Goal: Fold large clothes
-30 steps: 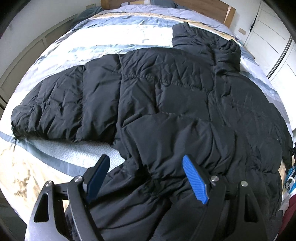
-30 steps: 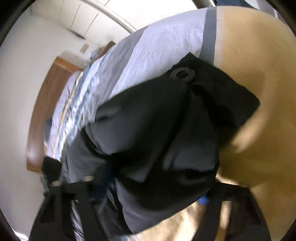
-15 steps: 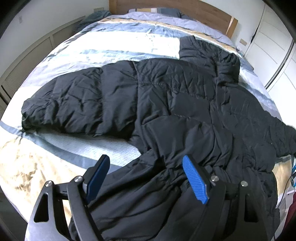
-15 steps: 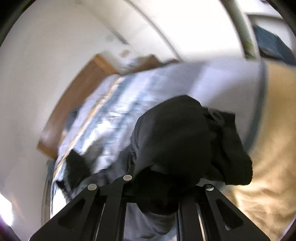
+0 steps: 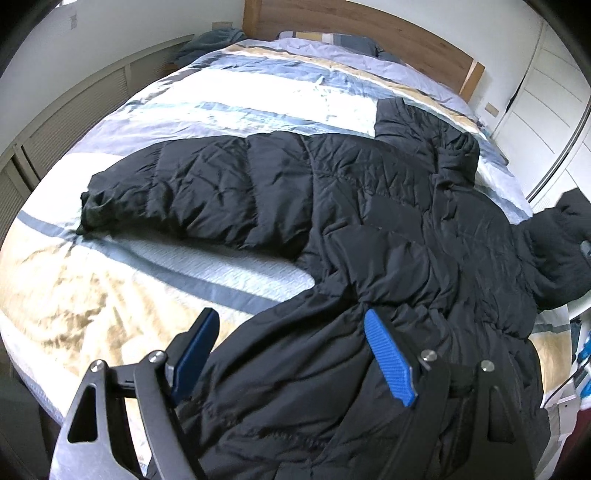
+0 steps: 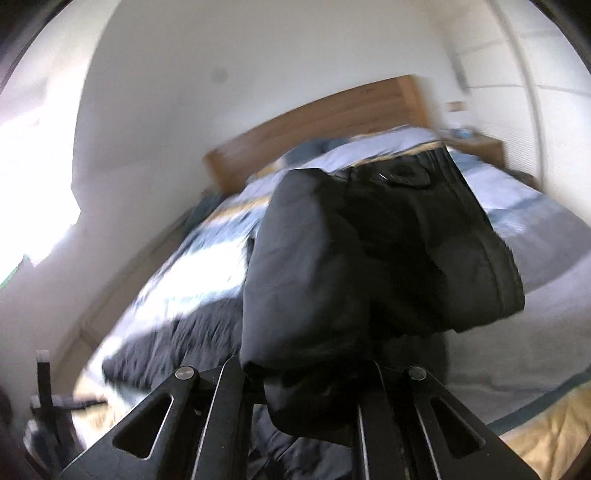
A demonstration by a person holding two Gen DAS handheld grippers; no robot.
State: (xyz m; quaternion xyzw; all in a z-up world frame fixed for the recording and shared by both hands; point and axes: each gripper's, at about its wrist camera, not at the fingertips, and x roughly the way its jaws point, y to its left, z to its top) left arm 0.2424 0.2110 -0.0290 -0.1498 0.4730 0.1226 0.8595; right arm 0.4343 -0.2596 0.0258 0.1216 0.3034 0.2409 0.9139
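Note:
A black puffer jacket [image 5: 369,229] lies spread on the bed, one sleeve [image 5: 177,195] stretched out to the left. My left gripper [image 5: 291,347] hovers over the hem. Its blue pads [image 5: 388,358] stand wide apart with their inner faces bare and the hem lying loose between them. The jacket's other sleeve [image 5: 554,251] is raised at the right edge. In the right wrist view that sleeve end [image 6: 369,266] hangs bunched in front of the lens with my right gripper [image 6: 306,373] shut on it. The fabric hides the fingertips.
The bed's striped blue, white and tan duvet [image 5: 110,295] reaches to a wooden headboard [image 5: 369,33] with pillows [image 5: 332,37]. Low slatted cabinets [image 5: 74,110] run along the left wall and white wardrobe doors [image 5: 546,92] stand at the right. A dark stand [image 6: 44,384] sits at the bed's near left corner.
My right gripper has closed on the sleeve end, lifted it off the duvet and rolled, so its view now faces the headboard. My left gripper has drawn back and up, still open.

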